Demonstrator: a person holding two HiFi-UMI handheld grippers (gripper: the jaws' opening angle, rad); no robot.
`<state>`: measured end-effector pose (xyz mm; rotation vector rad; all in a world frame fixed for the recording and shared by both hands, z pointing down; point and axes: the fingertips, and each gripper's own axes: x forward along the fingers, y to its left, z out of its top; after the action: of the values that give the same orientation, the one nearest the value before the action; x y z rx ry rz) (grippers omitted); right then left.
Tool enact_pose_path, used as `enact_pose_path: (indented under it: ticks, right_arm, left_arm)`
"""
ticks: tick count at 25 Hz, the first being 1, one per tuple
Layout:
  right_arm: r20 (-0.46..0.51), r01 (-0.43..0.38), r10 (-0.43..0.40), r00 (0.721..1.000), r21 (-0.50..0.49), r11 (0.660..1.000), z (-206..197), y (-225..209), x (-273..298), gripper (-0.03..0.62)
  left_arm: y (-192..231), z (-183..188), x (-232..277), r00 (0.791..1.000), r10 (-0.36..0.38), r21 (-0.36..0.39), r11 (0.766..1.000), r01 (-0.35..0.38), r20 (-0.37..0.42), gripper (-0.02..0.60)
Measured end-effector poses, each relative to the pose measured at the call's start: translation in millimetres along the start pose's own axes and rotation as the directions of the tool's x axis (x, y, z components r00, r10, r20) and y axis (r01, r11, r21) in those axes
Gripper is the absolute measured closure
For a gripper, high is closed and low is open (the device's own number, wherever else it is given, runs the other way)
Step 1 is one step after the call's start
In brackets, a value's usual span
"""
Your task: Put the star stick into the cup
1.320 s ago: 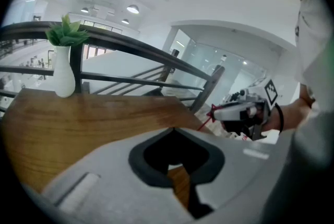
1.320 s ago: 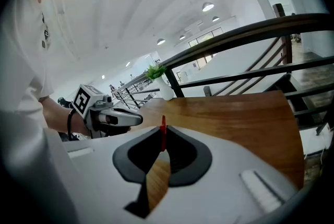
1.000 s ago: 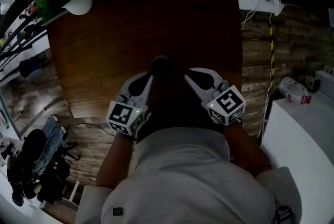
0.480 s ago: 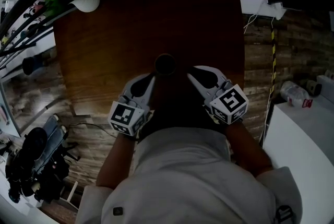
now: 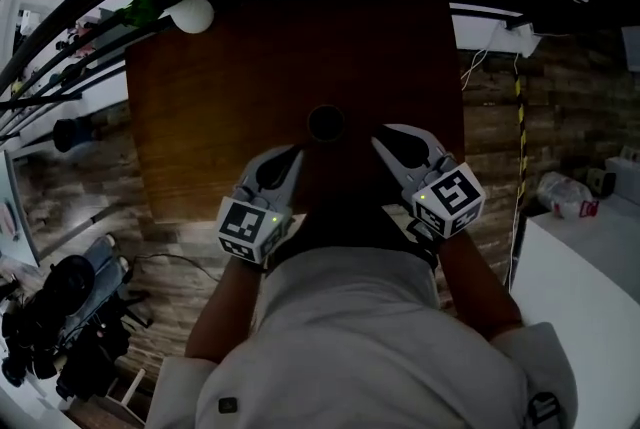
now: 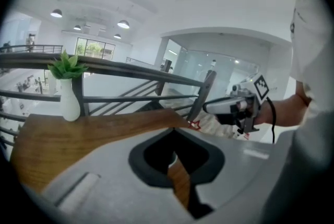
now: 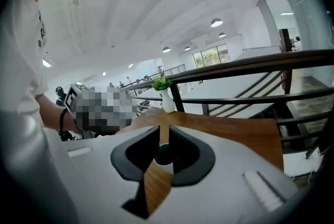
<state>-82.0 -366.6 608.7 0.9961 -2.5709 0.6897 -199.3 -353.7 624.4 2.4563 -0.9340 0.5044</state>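
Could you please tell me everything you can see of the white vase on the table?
The white vase is small and smooth, perhaps ceramic, with a slim neck that widens to a rounded base. A green leafy sprig rises from its mouth. It stands upright near a far corner of the wooden table, just in front of the dark railing. Only the tabletop touches it.

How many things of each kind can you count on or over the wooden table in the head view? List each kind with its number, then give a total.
Dark cup: 1
White vase with a green plant: 1
Hand-held grippers with tongs: 2, the left gripper and the right gripper
Total: 4
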Motion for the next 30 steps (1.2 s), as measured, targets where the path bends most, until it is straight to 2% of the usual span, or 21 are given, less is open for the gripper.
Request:
enact_pose_path:
  ticks: [10,16,24,30]
  right_arm:
    - [0.09,0.0,0.009,0.996,-0.095,0.995,52.7,82.7,-48.6,0.533]
    - [0.155,-0.002,0.03,0.987,-0.175,0.985,79.6,149.6,-71.9,0.55]
    - [0.239,0.028,0.036,0.97,-0.26,0.965,107.9,217.3,-102.4,0.58]
    - [0.269,0.055,0.021,0.963,-0.273,0.96,98.3,239.1,-115.4,0.586]
  left_arm:
    - [-62.9,60.9,-71.0,0.991,-0.05,0.125,0.992,0.035,0.125,0.578]
    - [-88.8,88.8,-131.0,0.977,-0.06,0.204,0.979,0.017,0.205,0.578]
    - [-109.1,109.0,-199.4,0.953,-0.059,0.26,0.965,-0.022,0.297,0.578]
    - [-117.6,96.5,-215.8,0.947,-0.072,0.273,0.962,-0.018,0.314,0.578]
